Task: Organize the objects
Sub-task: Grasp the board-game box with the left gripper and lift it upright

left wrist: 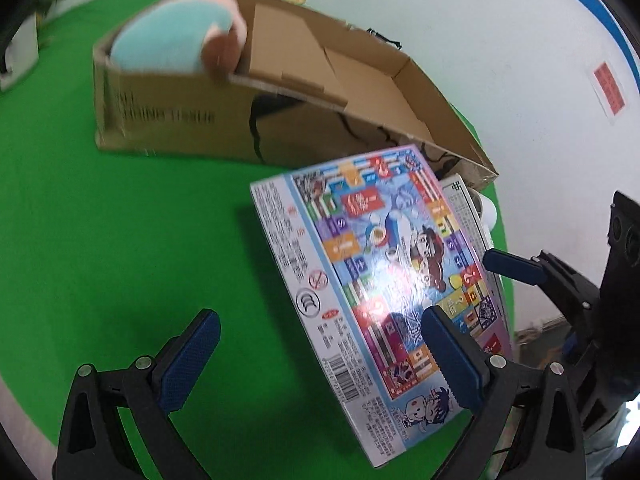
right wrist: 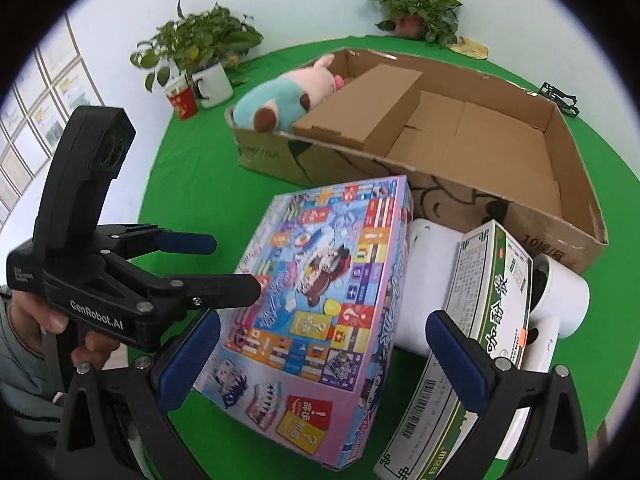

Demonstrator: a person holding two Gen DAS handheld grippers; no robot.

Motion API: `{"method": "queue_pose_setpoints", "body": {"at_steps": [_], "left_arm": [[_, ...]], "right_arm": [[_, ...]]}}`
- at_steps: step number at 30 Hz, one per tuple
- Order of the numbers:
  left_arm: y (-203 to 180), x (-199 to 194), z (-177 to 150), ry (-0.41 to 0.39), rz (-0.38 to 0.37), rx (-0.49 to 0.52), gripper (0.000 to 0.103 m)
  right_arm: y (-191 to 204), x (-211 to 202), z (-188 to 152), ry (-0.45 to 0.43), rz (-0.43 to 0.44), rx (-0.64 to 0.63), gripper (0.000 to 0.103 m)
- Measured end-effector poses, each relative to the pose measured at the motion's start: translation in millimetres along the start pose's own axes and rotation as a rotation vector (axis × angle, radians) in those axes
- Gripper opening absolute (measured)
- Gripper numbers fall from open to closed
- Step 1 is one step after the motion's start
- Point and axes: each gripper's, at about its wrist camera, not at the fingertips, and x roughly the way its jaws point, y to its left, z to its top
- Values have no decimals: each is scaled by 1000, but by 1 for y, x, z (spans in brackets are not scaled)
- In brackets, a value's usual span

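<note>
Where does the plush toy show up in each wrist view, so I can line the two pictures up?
Left wrist view: the plush toy is at upper left, blurred, lying in the left end of the cardboard box.
Right wrist view: the plush toy is at upper centre, in the same end of the cardboard box.
Shared landmark: the colourful board game box, lying in front of the cardboard box in both.

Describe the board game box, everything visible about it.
The board game box is a flat, glossy cardboard carton, printed with a colourful game board, flags and cartoon figures, with small print and a barcode on one white side. It sits tilted on the green cloth, closed, one edge propped over a white appliance. The cardboard box stands just behind it. The left gripper seems to touch its edge.
</note>
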Motion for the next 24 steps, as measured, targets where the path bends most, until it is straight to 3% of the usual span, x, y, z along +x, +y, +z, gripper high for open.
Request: {"method": "queue_pose_setpoints", "body": {"at_steps": [4, 11, 17, 20, 24], "left_arm": [[5, 8, -2, 16, -55, -19, 93], [12, 17, -6, 38, -138, -51, 71], [19, 15, -11, 24, -130, -64, 69], [20, 12, -9, 10, -108, -53, 69], [17, 14, -10, -4, -99, -49, 65]], "right_arm": [[-6, 4, -6, 30, -3, 39, 98], [13, 14, -7, 58, -1, -17, 90], [19, 21, -8, 60, 15, 8, 89], [19, 26, -7, 64, -21, 22, 80], [19, 27, -6, 53, -35, 24, 80]]}}
